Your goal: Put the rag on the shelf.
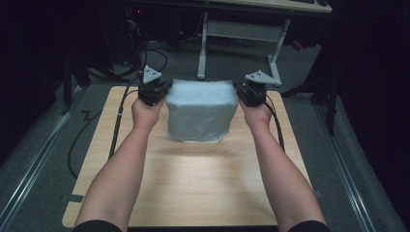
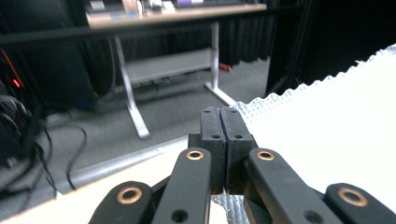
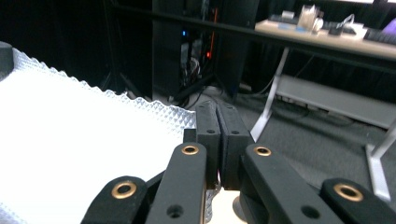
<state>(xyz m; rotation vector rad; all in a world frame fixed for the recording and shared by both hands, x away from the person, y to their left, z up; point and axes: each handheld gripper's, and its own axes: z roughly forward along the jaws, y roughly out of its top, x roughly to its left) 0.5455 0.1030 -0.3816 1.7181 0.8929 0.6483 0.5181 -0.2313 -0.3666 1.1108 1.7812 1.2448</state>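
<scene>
Forearms reached up the wooden table [image 1: 193, 183]; the left gripper [image 1: 162, 92] and right gripper [image 1: 243, 92] were each clamped tight on a top corner of the white cloth [image 1: 200, 108], lifted taut, lower edge hanging near the tabletop. Folding or laying out apparently remained.

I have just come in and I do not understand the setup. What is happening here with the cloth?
A person is holding a pale textured cloth up over a wooden table, using one handheld tool in each hand. The left tongs are shut on one upper corner and the right tongs are shut on the other. The top edge is stretched between them and the rest hangs down toward the tabletop. Whether its lower edge touches the table is not clear.
</scene>
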